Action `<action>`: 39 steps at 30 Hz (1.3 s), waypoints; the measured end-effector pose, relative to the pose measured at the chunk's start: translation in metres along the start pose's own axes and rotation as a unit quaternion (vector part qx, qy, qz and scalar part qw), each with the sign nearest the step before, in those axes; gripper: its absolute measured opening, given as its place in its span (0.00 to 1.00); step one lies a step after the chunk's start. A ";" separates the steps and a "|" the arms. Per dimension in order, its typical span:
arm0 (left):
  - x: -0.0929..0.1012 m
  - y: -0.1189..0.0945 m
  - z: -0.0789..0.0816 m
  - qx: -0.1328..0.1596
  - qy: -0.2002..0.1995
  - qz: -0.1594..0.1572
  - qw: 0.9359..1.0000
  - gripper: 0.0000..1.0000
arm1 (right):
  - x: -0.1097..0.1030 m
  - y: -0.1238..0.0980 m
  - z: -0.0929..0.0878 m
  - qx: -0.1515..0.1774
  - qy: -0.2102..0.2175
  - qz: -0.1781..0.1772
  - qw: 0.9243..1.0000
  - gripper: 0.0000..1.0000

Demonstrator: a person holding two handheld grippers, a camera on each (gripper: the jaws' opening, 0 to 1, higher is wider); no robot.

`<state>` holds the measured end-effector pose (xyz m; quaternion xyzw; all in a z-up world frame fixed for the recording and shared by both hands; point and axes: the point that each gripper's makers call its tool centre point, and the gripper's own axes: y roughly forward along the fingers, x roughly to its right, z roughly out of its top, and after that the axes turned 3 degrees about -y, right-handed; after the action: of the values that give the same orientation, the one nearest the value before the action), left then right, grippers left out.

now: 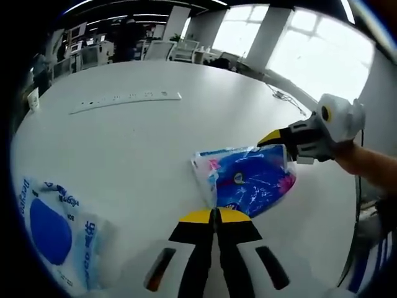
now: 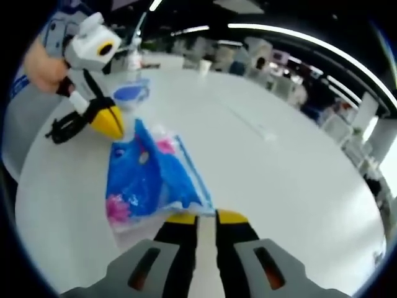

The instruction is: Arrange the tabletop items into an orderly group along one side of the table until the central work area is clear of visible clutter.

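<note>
Left claw [image 1: 216, 214], yellow-tipped black jaws pressed together at bottom centre of the left gripper view, pinching the near edge of a crinkly blue and pink plastic packet [image 1: 248, 180] lying on the white round counter [image 1: 136, 143]. Same claw seen from across in the right gripper view, upper left [image 2: 111, 124], yellow tip at the packet's far end, held by a hand [image 2: 43, 65].

Right claw [image 2: 198, 218] at bottom centre of the right gripper view, jaws a narrow gap apart; tips at the packet's [image 2: 146, 180] near edge, whether they grip it I cannot tell. In the left gripper view it enters from the right [image 1: 273, 138], yellow tip touching the packet's upper right corner.

Lower left of the left gripper view: a clear plastic pouch with a blue oval print [image 1: 59, 233], flat on the counter, well apart from the packet. Upper left: a long white power strip [image 1: 124, 101] lying flat. Right gripper view, upper left: the blue-print pouch [image 2: 131, 94] just past the left claw.
</note>
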<state>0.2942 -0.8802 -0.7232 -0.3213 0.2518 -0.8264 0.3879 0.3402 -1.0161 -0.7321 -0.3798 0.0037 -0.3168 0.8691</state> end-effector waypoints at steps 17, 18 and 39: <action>-0.007 -0.006 0.024 0.065 0.049 0.031 0.996 0.74 | 0.014 -0.027 -0.020 -0.008 0.084 -0.079 0.993 0.56; -0.007 -0.007 0.027 0.069 0.060 0.029 0.995 0.78 | 0.017 -0.030 -0.023 -0.014 0.100 -0.089 0.991 0.63; -0.006 -0.052 0.052 0.115 0.109 0.035 0.987 0.99 | 0.011 -0.074 -0.003 0.057 0.170 -0.143 0.973 0.84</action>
<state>0.3102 -0.8540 -0.6556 -0.1736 0.2073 -0.8658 0.4211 0.3074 -1.0621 -0.6825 -0.2669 0.0792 -0.4976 0.8215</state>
